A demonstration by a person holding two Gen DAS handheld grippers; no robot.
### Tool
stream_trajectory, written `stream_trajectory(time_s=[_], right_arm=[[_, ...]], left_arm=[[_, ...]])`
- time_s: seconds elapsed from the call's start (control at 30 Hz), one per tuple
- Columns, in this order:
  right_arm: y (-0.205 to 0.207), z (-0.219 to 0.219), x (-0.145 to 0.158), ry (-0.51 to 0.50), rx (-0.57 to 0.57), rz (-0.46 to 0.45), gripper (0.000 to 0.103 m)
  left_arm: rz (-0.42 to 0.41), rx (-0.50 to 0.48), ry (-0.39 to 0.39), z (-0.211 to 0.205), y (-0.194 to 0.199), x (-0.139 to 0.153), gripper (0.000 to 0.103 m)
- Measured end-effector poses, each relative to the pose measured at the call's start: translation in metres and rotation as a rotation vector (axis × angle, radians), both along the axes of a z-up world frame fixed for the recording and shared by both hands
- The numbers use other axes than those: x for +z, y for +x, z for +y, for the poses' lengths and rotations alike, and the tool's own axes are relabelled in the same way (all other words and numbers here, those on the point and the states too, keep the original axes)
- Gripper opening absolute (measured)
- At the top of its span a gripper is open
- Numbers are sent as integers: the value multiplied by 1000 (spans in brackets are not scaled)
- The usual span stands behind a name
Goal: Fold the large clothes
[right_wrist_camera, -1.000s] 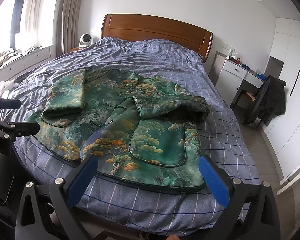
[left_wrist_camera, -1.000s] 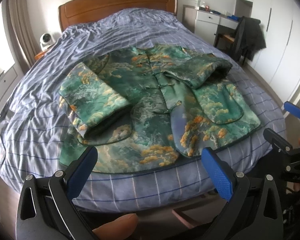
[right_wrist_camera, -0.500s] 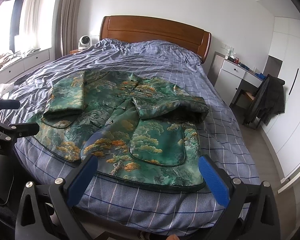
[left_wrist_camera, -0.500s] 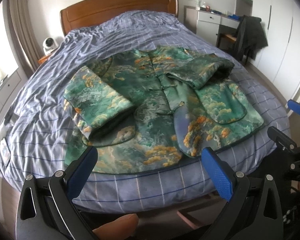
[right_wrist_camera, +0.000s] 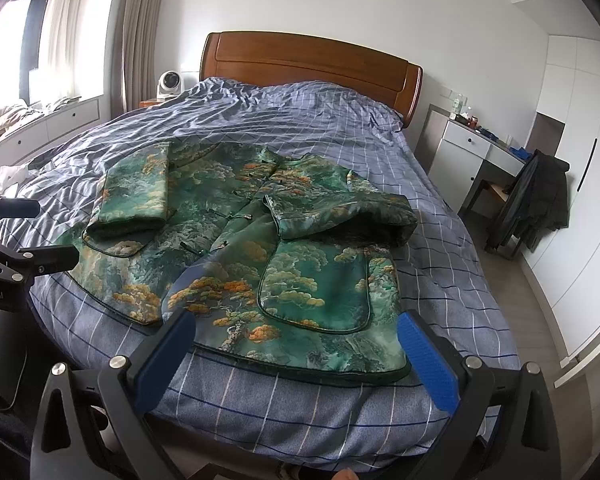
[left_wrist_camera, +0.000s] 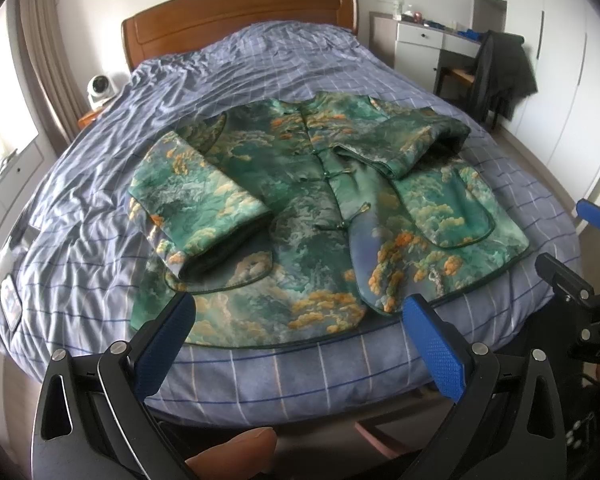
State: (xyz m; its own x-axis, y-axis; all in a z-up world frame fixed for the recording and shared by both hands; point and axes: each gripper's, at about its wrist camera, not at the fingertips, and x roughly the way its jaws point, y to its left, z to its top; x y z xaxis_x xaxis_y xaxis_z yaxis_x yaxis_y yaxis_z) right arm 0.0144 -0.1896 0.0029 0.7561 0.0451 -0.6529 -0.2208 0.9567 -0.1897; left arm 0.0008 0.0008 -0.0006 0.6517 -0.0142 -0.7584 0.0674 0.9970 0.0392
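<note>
My left claw [left_wrist_camera: 296, 320] is spread wide with nothing between its blue textured pads, and my right claw [right_wrist_camera: 296, 338] gapes just as wide, also empty; both hang just off the foot edge of the bed [left_wrist_camera: 260, 376].

The jacket [left_wrist_camera: 320, 216] lies face up near that foot edge, a glossy brocade in green with orange and gold cloud-and-pine patterns, knot buttons down the front and dark piping along its curved hem. Both padded sleeves are folded in over the body, and a rounded patch pocket [right_wrist_camera: 316, 284] sits on the front panel.

Under it is a rumpled blue-grey checked duvet. A wooden headboard [right_wrist_camera: 312, 60] stands at the head edge, with a small white fan [right_wrist_camera: 170, 82] beside it. A white desk [right_wrist_camera: 476, 148] and a chair draped in a dark coat [right_wrist_camera: 540, 196] stand beside the bed.
</note>
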Motion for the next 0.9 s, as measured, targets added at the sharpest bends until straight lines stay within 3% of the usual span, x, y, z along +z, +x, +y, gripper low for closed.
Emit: stream_trajectory(time_s=[0.9], right_arm=[[-1, 1, 0, -3, 3, -3, 103]], left_arm=[[14, 3, -3, -1, -2, -7, 103]])
